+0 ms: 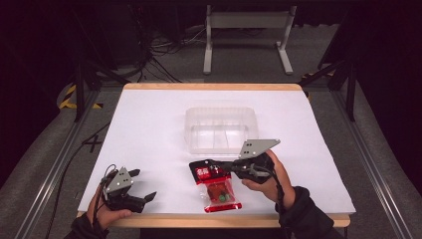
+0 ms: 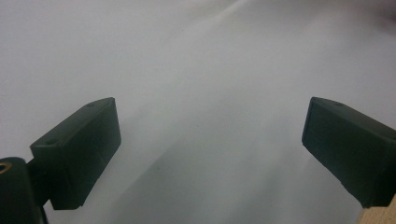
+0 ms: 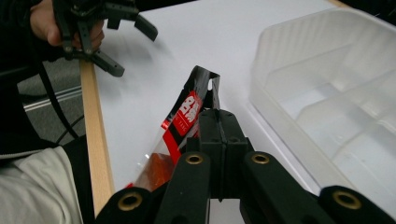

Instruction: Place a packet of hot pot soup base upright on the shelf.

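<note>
Right gripper [image 1: 215, 166] clamped on snack packet [image 1: 215, 185] top edge near clear tray [image 1: 221, 130]; left gripper [image 1: 142, 185] wide, well apart.

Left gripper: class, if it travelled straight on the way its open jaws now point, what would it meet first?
Probably the snack packet held by the right gripper; the left gripper points across bare white table towards it, though depth is uncertain.

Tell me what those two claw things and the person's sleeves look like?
Both are black, with two blocky jaws each. The left gripper and right gripper each carry a grey three-cornered plate with small holes; brass-coloured rivets show on the right one's linkage. Black cables trail from them. The sleeves are dark.
</note>
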`<action>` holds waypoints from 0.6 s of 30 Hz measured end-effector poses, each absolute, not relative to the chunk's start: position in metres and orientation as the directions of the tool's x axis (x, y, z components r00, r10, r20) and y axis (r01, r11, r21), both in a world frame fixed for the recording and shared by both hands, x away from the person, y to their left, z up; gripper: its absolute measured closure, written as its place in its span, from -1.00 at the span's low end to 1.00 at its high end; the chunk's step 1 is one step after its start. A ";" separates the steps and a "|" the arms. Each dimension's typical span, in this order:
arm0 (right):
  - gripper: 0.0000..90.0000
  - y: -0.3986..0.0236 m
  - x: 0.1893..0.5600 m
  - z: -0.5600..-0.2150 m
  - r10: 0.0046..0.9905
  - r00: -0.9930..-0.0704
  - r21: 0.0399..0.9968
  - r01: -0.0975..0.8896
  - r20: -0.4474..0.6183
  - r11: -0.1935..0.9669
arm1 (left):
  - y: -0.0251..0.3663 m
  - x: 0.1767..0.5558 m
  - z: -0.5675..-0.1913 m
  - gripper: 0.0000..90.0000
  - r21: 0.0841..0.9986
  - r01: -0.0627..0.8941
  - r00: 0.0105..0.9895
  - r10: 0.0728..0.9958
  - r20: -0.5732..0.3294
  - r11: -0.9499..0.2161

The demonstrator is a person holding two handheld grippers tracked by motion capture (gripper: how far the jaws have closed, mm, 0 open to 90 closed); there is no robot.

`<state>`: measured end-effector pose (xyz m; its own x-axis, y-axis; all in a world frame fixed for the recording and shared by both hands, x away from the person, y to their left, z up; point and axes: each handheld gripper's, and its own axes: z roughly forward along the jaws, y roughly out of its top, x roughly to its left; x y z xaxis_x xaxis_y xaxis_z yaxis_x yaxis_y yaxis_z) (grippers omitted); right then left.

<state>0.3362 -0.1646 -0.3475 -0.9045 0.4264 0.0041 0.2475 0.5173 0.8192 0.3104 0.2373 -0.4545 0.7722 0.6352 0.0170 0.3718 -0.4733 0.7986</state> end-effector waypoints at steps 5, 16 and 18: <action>1.00 -0.184 0.332 -0.332 0.466 -0.885 0.848 0.234 -0.017 0.475 | 0.236 0.311 -0.455 -0.89 0.795 0.369 0.778 0.628 0.020 -0.482; 1.00 -0.208 0.329 -0.312 0.534 -0.845 0.887 0.221 -0.035 0.407 | 0.238 0.310 -0.453 -0.89 0.805 0.364 0.772 0.635 0.021 -0.469; 1.00 -0.212 0.330 -0.308 0.550 -0.834 0.894 0.217 -0.039 0.393 | 0.238 0.311 -0.453 -0.89 0.803 0.364 0.773 0.634 0.022 -0.472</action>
<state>0.3298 -0.2124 -0.3085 -0.8340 0.5504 -0.0394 0.2172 0.3930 0.8935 0.3109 0.2379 -0.4534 0.7734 0.6335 0.0224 0.3637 -0.4724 0.8028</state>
